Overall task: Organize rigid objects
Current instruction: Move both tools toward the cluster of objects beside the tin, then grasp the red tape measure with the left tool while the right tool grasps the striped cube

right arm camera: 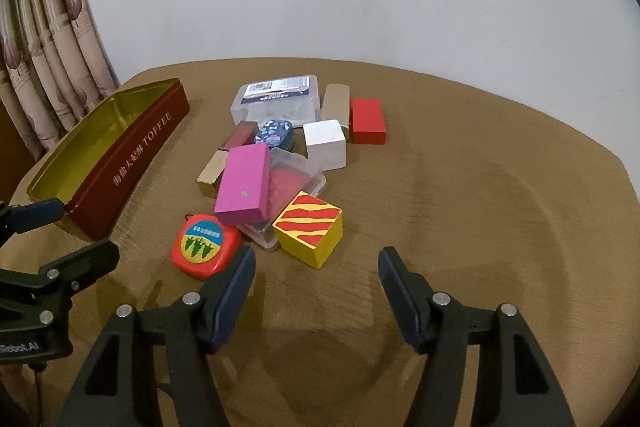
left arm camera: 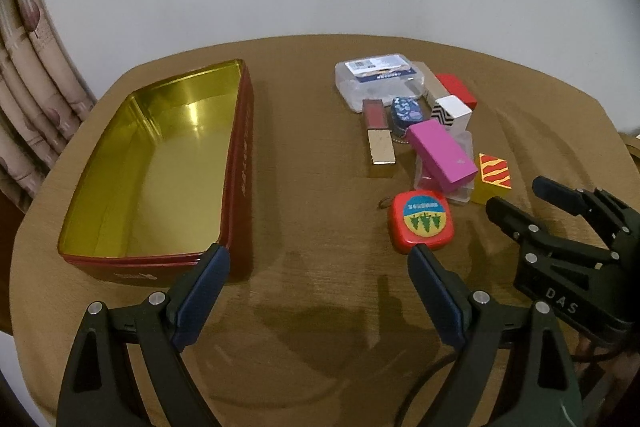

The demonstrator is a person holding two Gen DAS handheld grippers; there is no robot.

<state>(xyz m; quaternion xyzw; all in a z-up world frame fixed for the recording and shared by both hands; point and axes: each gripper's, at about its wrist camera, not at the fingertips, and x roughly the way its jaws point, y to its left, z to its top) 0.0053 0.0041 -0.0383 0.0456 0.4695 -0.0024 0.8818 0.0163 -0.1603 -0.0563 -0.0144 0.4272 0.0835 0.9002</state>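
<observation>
the left hand-held gripper [left arm camera: 320, 251] points steeply down at the tabletop [left arm camera: 320, 147], and its jaws stand wide apart with nothing between them. its one tip is just in front of the near right corner of the tin [left arm camera: 236, 187], the other tip is at the near edge of the tape measure [left arm camera: 421, 221]; if it touches there, i cannot tell.

the right hand-held gripper [right arm camera: 316, 255] is also tilted down, over a bare part of the tabletop. its jaws are open and hold nothing. its left tip is beside the tape measure, and the yellow cube [right arm camera: 310, 229] lies just beyond the gap. in the left view this gripper comes in from the right edge, near the cube.

behind the cube a pink box [right arm camera: 243, 183] leans on a clear case [right arm camera: 298, 171]. further back are a gold and red lipstick [right arm camera: 224, 157], a small blue patterned thing [right arm camera: 276, 134], a white block [right arm camera: 325, 143] and a red block [right arm camera: 368, 121]. the farthest are a tan box [right arm camera: 336, 102] and a clear box with a label [right arm camera: 276, 99].

the tin is open, gold inside and dark red outside. it stands at the left, well apart from the pile, and is empty. a curtain [right arm camera: 44, 67] hangs at the left behind.
</observation>
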